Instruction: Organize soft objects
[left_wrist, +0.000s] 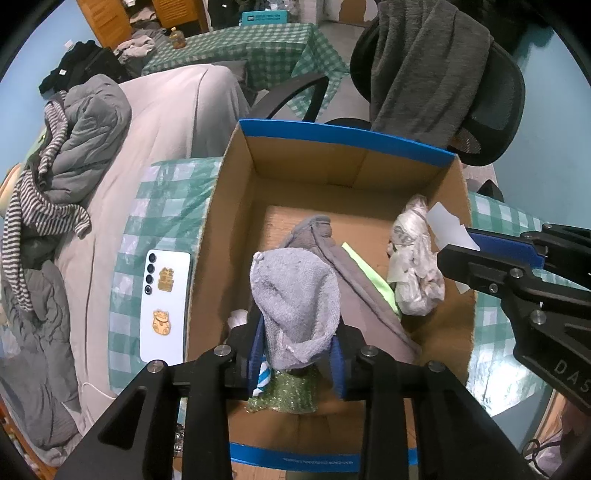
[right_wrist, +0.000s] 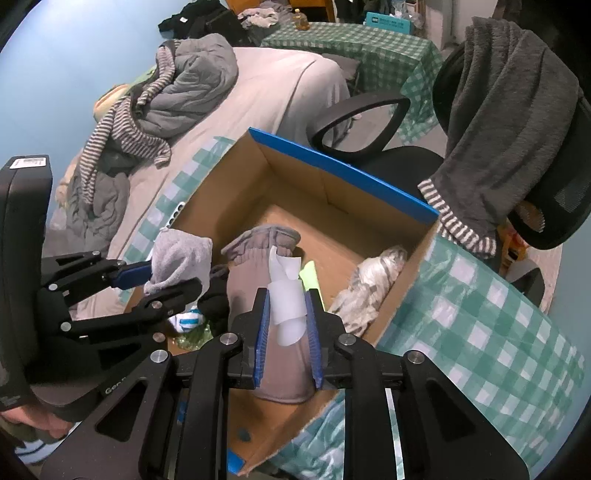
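Overhead, left tongs (left_wrist: 299, 354) pinch a grey sock (left_wrist: 295, 295), right tongs (right_wrist: 288, 325) pinch white paper (right_wrist: 286, 299), over checkered table (right_wrist: 480, 332).

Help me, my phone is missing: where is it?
The white phone lies in the left wrist view on the checked tablecloth, just left of the cardboard box.

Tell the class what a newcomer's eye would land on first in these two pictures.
First the open cardboard box with its blue rim, on the green checked cloth. Above it the left claw holds a grey sock, and the right claw grips a white strip. Inside lie a grey garment and a crumpled white bundle; a white phone lies left of the box.
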